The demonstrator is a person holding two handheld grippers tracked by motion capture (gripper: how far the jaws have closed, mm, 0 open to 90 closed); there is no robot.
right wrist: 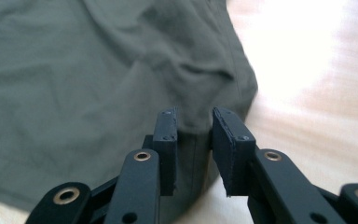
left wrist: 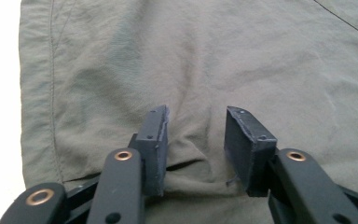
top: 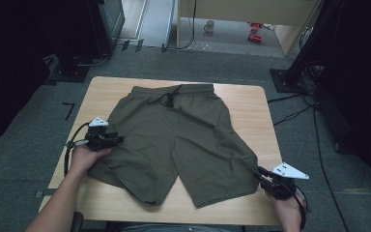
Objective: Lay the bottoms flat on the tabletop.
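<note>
- a pair of olive green shorts [top: 183, 145] is lying spread flat on a light wooden table [top: 251, 104], waistband and drawstring toward the far edge, both legs pointing toward the person.
- the left gripper [top: 118, 140] is resting at the outer edge of the shorts' left leg, held in the person's left hand [top: 84, 157], which is coming in from the bottom left.
- in the left gripper view, the left gripper [left wrist: 196, 133] is hovering over the fabric with its jaws spread apart; a small raised fold of the shorts [left wrist: 191, 70] is sitting in the gap between them, and the pads are not pressing on it.
- the right gripper [top: 261, 173] is sitting at the outer corner of the right leg's hem, near the table's front right corner, held in the person's right hand [top: 290, 208].
- in the right gripper view, the right gripper [right wrist: 195, 140] is showing its jaws parted, with the side edge of the shorts [right wrist: 98, 84] lying loose between the pads and bare table [right wrist: 307, 93] to the right.
</note>
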